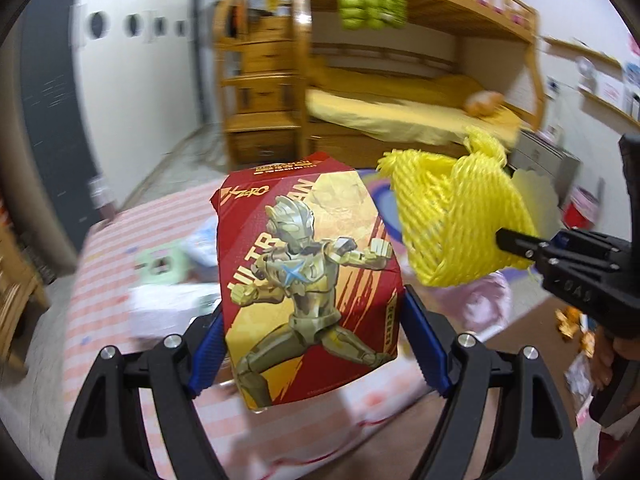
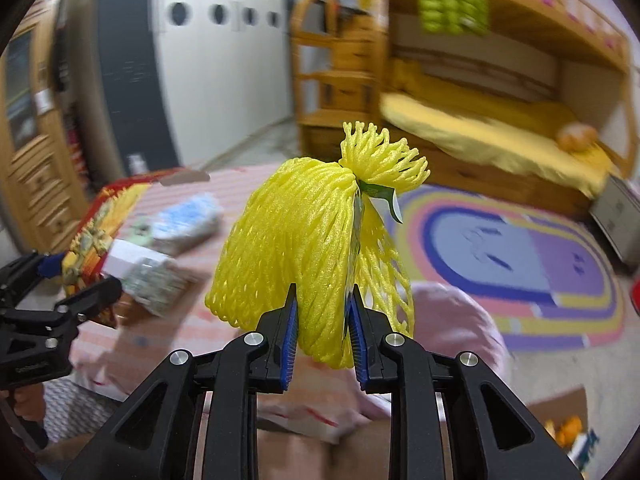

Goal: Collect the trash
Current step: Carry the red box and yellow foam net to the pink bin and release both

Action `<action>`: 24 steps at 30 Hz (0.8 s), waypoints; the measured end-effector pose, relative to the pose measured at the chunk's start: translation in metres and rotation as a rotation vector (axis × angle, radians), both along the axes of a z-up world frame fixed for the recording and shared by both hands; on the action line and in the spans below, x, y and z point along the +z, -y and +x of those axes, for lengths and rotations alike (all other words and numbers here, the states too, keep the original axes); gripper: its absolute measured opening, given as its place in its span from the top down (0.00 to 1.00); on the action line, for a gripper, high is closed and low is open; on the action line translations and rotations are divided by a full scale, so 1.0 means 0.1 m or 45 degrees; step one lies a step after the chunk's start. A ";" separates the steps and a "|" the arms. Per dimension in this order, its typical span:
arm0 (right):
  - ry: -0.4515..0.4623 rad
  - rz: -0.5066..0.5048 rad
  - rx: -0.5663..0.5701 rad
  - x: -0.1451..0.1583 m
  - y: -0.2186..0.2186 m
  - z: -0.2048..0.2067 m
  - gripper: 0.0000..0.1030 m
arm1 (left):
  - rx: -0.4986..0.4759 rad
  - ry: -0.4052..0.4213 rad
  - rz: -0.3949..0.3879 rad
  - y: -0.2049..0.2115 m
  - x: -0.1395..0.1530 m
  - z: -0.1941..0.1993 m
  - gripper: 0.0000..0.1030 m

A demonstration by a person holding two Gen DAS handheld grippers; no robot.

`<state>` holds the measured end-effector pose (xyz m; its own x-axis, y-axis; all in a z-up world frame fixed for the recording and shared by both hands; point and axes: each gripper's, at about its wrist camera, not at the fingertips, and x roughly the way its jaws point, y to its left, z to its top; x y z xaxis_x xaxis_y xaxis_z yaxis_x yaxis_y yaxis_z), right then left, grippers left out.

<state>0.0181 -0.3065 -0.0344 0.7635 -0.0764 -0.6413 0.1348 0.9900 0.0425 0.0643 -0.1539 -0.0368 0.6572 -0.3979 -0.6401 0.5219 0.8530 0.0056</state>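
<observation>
My left gripper [image 1: 312,344] is shut on a red and gold Ultraman toy box [image 1: 308,276] and holds it up above a pink striped bed [image 1: 120,280]. My right gripper [image 2: 323,320] is shut on a yellow foam fruit net [image 2: 304,248] with a green tag, also held in the air. The net [image 1: 460,220] and the right gripper [image 1: 520,246] show at the right of the left wrist view. The box [image 2: 92,240] and left gripper [image 2: 76,284] show at the left of the right wrist view.
On the bed lie a blue and white packet [image 2: 188,220], a white box [image 2: 132,260] and a crumpled pale wrapper [image 2: 160,284]. A wooden bunk bed [image 2: 480,100] with yellow bedding stands behind. A rainbow rug [image 2: 520,260] covers the floor. A cardboard box edge [image 2: 560,404] is low right.
</observation>
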 end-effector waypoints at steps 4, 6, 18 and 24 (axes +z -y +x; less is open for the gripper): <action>-0.095 -0.001 -0.167 -0.28 0.46 -0.13 0.76 | -0.148 -0.042 0.019 0.53 -0.13 0.04 0.26; -0.132 0.004 -0.212 -0.39 0.58 -0.16 0.76 | -0.218 -0.063 0.027 0.80 -0.20 0.04 0.25; -0.296 0.027 -0.347 -0.95 1.11 -0.15 0.74 | -0.424 -0.146 0.089 1.71 -0.53 0.16 0.25; -0.302 0.055 -0.342 -1.07 1.24 -0.01 0.40 | -0.439 -0.159 0.094 1.83 -0.59 0.24 0.12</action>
